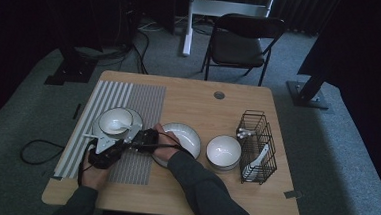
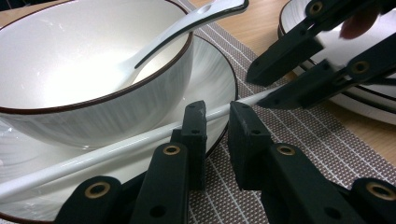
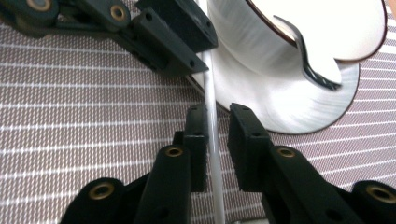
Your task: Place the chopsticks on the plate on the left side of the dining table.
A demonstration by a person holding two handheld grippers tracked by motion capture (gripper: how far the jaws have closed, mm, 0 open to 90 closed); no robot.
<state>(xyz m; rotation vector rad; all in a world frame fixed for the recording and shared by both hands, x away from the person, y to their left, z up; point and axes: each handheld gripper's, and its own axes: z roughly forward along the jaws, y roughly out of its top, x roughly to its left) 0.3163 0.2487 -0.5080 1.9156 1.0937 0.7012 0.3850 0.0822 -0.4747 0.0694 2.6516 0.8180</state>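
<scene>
High view puts your left tool (image 1: 106, 150) at the near left of the wooden surface (image 1: 194, 100), over the striped grey-and-white placemat (image 1: 143, 102), with your right tool (image 1: 144, 137) just to its right. Both straddle one thin white chopstick (image 2: 116, 149) that lies along the near rim of the white plate (image 2: 219, 79). On that plate stands the white ceramic bowl with a dark rim (image 2: 70, 60), and a white ceramic spoon (image 2: 187, 25) rests in it, handle leaning out over the rim.

Left gripper view shows your left tool's jaws parted, one each side of the chopstick, with a gap beside the rod; it is released, not clamped. Your right tool sits farther along the same stick, at its tip.

Right gripper view shows the chopstick running between your right tool's jaws, close against the left one, with daylight on the other side, so that tool is also released.

Farther right lie a shallow white plate (image 1: 184, 137), then a small white bowl (image 1: 223, 150), then a black wire basket (image 1: 257, 146) at the right edge.
</scene>
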